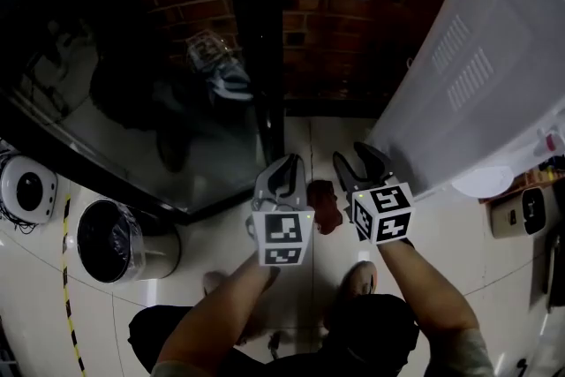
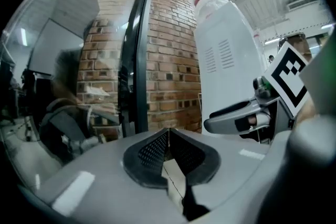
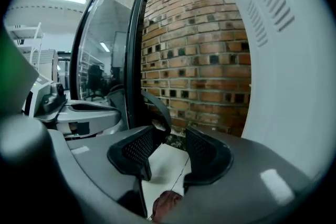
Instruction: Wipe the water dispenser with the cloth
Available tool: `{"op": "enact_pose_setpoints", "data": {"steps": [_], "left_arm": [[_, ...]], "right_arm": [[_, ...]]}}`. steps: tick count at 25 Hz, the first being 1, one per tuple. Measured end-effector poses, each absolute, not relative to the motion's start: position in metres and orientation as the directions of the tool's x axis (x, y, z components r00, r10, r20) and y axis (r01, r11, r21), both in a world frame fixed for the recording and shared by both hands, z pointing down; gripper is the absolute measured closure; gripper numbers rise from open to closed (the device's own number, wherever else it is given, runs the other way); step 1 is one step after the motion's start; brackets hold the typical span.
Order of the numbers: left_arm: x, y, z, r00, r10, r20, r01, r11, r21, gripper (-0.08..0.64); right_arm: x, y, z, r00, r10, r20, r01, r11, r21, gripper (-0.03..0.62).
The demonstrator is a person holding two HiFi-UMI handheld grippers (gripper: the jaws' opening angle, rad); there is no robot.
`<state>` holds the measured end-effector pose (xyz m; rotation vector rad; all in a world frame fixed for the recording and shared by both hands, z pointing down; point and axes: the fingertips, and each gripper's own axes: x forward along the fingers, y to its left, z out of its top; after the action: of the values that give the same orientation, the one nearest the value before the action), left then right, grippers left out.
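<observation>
A crumpled reddish cloth (image 1: 327,207) is seen on the floor (image 1: 221,245) near the white, vented water dispenser (image 1: 481,75), with the left gripper (image 1: 285,170) clenched empty and the right gripper (image 1: 355,161) spread open on nothing.

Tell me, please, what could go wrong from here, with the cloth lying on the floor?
The reddish cloth lies bunched on the floor tiles; the right gripper, fingers open, might pinch only a fold and drop it.
The left gripper, fingers shut, sits close beside the right; reaching down, they may knock together.
A cloth off the floor may smear dirt onto the white water dispenser.
</observation>
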<state>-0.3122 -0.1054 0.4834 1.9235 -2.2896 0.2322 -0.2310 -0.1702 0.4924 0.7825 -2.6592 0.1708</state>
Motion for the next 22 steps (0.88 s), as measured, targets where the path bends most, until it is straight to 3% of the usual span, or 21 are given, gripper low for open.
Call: {"op": "enact_pose_setpoints", "data": {"steps": [11, 22], "left_arm": [[-0.319, -0.119, 0.588, -0.195, -0.923, 0.333, -0.978, 0.210, 0.009, 0.552], [-0.324, -0.110, 0.627, -0.187, -0.897, 0.402, -0.979, 0.205, 0.003, 0.552]], "right_arm": [[-0.224, -0.179, 0.644, -0.710, -0.465, 0.529, -0.571, 0.820, -0.044, 0.353], [-0.221, -0.180, 0.761, -0.611, -0.402, 0.682, -0.614, 0.784, -0.089, 0.301]]}}
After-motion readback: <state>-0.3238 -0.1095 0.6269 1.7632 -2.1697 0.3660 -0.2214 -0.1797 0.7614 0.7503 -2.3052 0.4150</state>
